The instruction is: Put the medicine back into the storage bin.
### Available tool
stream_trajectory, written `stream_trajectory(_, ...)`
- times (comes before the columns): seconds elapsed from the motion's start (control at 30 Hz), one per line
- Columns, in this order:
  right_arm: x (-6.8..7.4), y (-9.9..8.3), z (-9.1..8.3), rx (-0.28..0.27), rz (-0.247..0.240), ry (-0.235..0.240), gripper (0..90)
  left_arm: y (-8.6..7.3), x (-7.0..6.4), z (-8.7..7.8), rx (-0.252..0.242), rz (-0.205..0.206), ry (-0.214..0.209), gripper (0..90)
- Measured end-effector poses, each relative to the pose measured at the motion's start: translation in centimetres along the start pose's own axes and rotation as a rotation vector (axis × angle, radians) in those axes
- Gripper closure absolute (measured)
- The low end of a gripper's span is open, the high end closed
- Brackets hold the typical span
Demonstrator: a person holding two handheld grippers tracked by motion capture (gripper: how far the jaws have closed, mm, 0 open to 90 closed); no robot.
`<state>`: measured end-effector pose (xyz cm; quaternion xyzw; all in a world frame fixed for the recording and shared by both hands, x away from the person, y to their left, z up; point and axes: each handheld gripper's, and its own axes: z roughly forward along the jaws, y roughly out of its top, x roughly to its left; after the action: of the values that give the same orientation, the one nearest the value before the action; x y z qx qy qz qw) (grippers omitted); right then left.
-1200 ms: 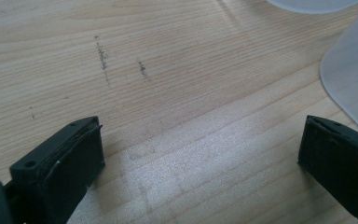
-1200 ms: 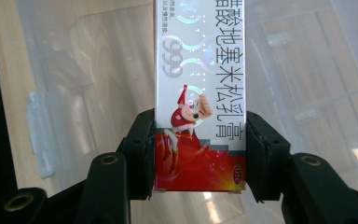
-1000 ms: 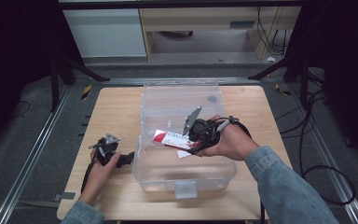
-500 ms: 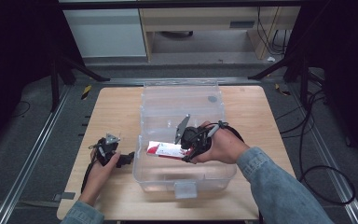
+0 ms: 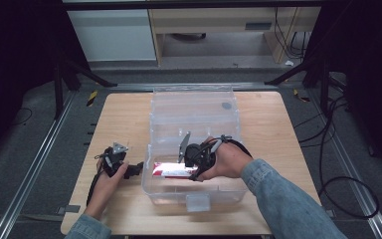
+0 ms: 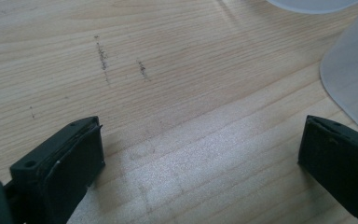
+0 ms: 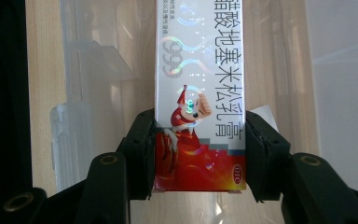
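Note:
A clear plastic box (image 5: 195, 199) stands open in the middle of the wooden table, its lid (image 5: 194, 107) folded back. My right gripper (image 5: 191, 164) is down inside the box, shut on a red and white ointment carton (image 5: 169, 170). In the right gripper view the carton (image 7: 199, 93) is clamped by its red end between both jaws and points away over the box floor. My left gripper (image 5: 134, 169) rests on the table just left of the box. Its jaws stand wide apart over bare wood (image 6: 200, 154) in the left gripper view, open and holding nothing.
The box's curved clear wall (image 6: 354, 79) shows at the right of the left gripper view. A latch tab (image 5: 197, 202) sticks out of the box's near side. Bare tabletop (image 5: 273, 129) lies right of the box. Black stand legs and cables sit on the floor around the table.
My right gripper has carried the carton down and leftward into the near part of the box. The left gripper has stayed where it was.

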<state>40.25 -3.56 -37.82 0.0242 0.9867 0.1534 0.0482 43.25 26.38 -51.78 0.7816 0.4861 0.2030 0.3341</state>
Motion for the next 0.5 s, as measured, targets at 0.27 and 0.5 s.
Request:
stream_trajectory(0.27, -0.1, 0.4, 1.6, 0.001, -0.005, 0.030, 51.4, 0.0, 0.0, 0.0, -0.001, 0.000, 0.000, 0.0)
stream_trajectory(0.5, -0.2, 0.7, 3.2, -0.008, -0.019, 0.043, 51.4, 0.0, 0.0, 0.0, 0.000, 0.002, -0.002, 0.0)
